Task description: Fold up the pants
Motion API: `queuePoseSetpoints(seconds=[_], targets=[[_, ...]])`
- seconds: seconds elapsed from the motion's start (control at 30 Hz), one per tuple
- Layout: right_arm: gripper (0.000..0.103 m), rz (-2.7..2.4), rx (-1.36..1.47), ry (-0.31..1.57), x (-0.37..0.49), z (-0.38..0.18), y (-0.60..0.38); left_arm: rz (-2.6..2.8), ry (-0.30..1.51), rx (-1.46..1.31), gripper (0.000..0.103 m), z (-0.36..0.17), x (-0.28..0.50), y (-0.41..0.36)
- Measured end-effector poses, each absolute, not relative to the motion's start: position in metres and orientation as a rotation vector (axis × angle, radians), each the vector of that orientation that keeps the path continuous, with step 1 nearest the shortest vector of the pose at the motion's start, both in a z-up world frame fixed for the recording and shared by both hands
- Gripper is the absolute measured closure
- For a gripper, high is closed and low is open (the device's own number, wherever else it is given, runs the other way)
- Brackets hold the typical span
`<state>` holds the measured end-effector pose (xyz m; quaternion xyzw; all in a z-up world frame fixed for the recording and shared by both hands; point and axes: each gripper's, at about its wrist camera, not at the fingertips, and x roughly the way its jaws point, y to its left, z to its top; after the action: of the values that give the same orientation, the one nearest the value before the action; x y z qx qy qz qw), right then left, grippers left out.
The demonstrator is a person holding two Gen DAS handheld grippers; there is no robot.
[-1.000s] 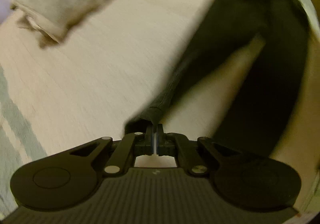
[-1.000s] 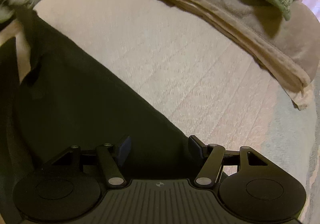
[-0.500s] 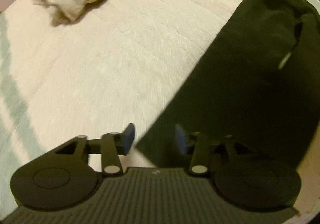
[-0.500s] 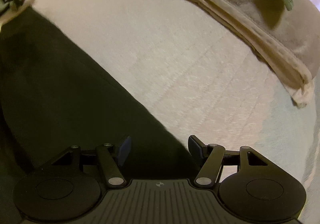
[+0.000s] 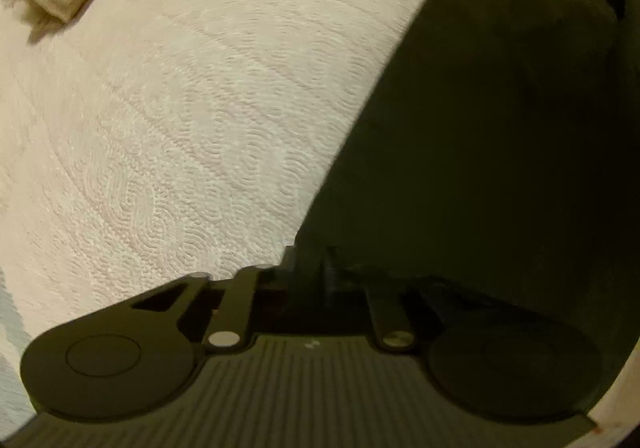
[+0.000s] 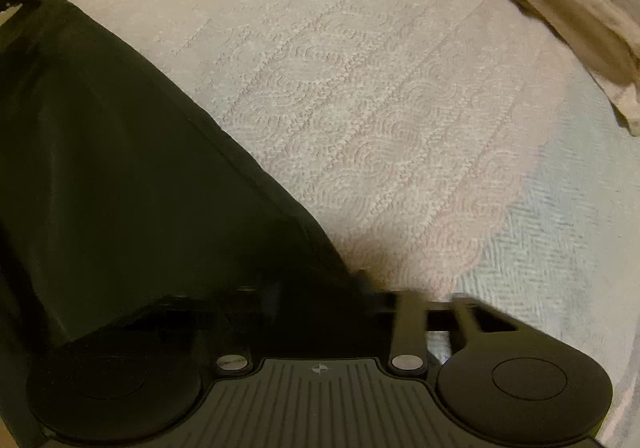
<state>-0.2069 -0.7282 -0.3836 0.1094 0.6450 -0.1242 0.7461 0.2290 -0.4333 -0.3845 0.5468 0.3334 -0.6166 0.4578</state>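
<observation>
The dark pants (image 5: 500, 120) are lying flat on a cream textured bedspread (image 5: 180, 128). The left tool (image 5: 312, 268) is pointing down at the pants' edge, clenched with the dark fabric pinched between its fingers. The right tool (image 6: 316, 292) is closing on the opposite edge of the pants (image 6: 120, 168), fabric lying between its blurred fingers. A folded beige blanket (image 6: 560, 0) is lying well ahead of the right tool.
</observation>
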Motion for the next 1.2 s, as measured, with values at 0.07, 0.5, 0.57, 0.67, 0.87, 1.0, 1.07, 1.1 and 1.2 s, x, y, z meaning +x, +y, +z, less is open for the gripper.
queuePoseSetpoints(seconds=[0.07,0.5,0.57,0.67,0.87,1.0,1.07,1.1,1.2], targets=[[0.094,-0.288,0.201,1.376,-0.212,-0.361,-0.725,-1.498,0.812,1.33,0.096,-0.37,0.227,-0.433],[0.067,-0.68,0.239,1.208,-0.249,-0.348,-0.751,-1.372,0.631,1.303,0.087,-0.327,0.235,-0.519],[0.062,-0.716,0.274,1.165,-0.257,-0.338,-0.748,-1.33,0.635,1.299,0.084,-0.338,0.242,-0.528],[0.059,-0.787,0.317,1.112,-0.275,-0.317,-0.728,-1.287,0.629,1.242,0.08,-0.327,0.241,-0.501],[0.057,-0.9,0.439,1.057,-0.327,-0.275,-0.626,-1.241,0.655,1.169,0.075,-0.295,0.225,-0.438],[0.056,-0.965,0.555,1.058,-0.361,-0.268,-0.557,-1.223,0.695,1.129,0.068,-0.283,0.201,-0.381],[0.056,-1.001,0.606,1.061,-0.377,-0.269,-0.526,-1.215,0.726,1.109,0.06,-0.28,0.184,-0.349],[0.056,-1.024,0.621,1.061,-0.384,-0.269,-0.509,-1.218,0.749,1.103,0.058,-0.28,0.177,-0.334],[0.055,-1.098,0.69,1.05,-0.403,-0.273,-0.474,-1.195,0.825,1.079,0.054,-0.28,0.158,-0.287]])
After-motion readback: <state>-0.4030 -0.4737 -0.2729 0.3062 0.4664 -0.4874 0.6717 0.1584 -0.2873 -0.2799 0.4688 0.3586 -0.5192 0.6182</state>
